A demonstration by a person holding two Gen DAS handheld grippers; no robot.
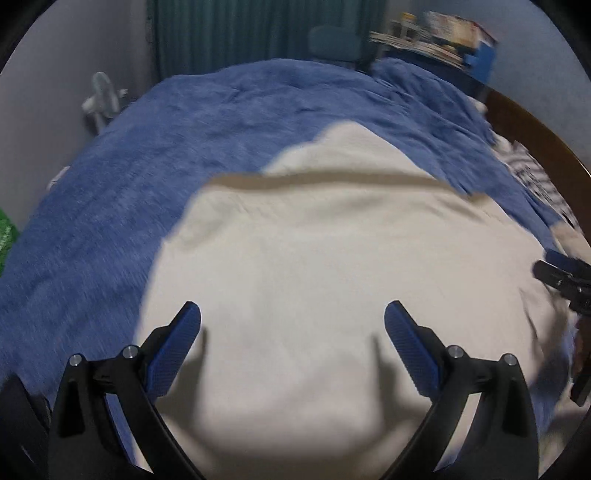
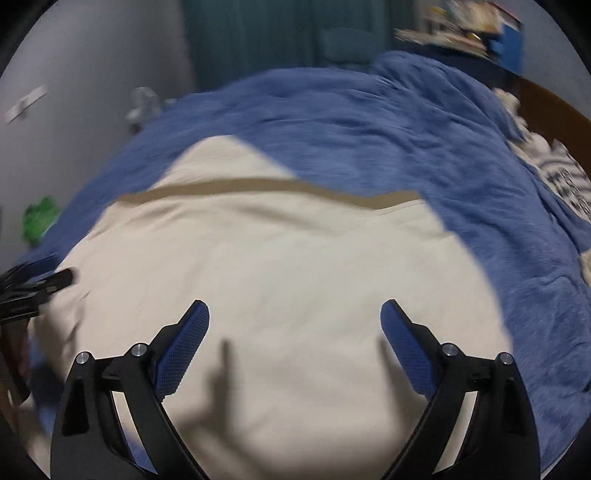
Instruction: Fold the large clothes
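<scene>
A large cream garment lies spread on a blue bedspread, with a folded edge showing a tan stripe across its far part. My left gripper hovers above the cloth, open, nothing between its blue pads. In the right wrist view the same cream garment fills the middle, tan stripe across it. My right gripper hangs open over it, holding nothing. Each gripper shows at the other view's edge: the right gripper, the left gripper. Both views are motion-blurred.
A brown headboard curves along the bed's right side, with a striped cloth beside it. Stacked books and a blue box sit at the back right. A small white fan and something green stand left of the bed.
</scene>
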